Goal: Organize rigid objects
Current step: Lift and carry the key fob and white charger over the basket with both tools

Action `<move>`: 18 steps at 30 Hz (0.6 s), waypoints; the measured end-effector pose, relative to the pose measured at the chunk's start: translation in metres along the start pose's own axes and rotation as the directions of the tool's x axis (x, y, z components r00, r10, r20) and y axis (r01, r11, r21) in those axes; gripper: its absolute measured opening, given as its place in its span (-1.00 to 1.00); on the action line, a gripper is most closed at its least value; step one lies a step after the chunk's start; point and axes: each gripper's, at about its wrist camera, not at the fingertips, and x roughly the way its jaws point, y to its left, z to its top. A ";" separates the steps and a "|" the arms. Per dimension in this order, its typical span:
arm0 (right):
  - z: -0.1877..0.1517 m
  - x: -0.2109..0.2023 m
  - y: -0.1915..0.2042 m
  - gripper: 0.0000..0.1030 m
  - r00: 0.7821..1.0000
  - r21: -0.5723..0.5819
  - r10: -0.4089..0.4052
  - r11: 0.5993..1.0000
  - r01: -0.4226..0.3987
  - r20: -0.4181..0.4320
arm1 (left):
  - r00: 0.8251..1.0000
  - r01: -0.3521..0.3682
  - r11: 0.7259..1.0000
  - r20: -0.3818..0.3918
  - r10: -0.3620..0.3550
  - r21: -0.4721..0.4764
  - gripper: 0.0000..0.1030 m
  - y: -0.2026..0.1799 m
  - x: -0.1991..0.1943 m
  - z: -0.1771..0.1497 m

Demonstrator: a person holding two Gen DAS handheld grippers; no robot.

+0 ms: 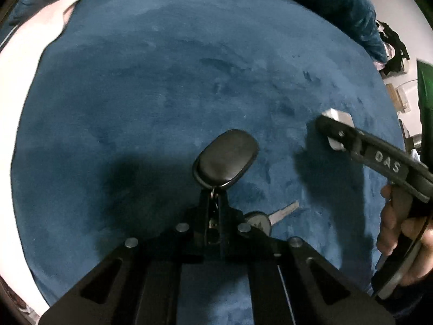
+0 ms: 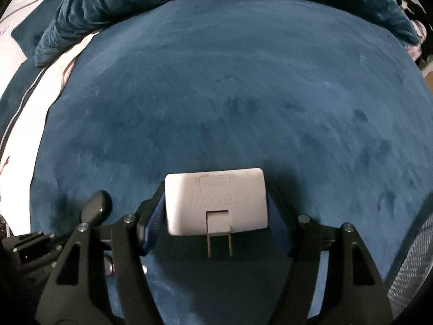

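My left gripper (image 1: 213,197) is shut on the key ring of a black oval key fob (image 1: 226,157), held just over the blue velvet surface (image 1: 162,81). A silver key (image 1: 278,214) on the same ring hangs to the right of the fingers. My right gripper (image 2: 216,203) is shut on a white plug adapter (image 2: 216,200), its two metal prongs (image 2: 219,243) pointing back at the camera. In the left wrist view the right gripper (image 1: 335,132) shows at the right with the white adapter (image 1: 338,116) between its fingers. The fob (image 2: 96,207) also shows in the right wrist view at the left.
A rumpled blue blanket (image 2: 108,5) lies along the far edge. A pale pink sheet (image 1: 27,54) borders the surface on the left. A hand (image 1: 400,233) holds the right gripper's handle. A mesh chair edge (image 2: 414,265) stands at the right.
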 end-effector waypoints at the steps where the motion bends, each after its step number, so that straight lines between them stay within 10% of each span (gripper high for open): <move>1: -0.003 -0.005 -0.001 0.32 1.000 0.008 0.010 1.000 -0.010 0.007 | 1.000 0.006 1.000 0.005 -0.006 -0.002 -0.93 0.000 -0.005 -0.003; 18: -0.052 -0.099 -0.015 0.32 0.989 0.062 0.049 0.996 -0.059 0.142 | 0.983 0.083 0.991 0.153 -0.098 0.102 -0.93 -0.040 -0.118 -0.031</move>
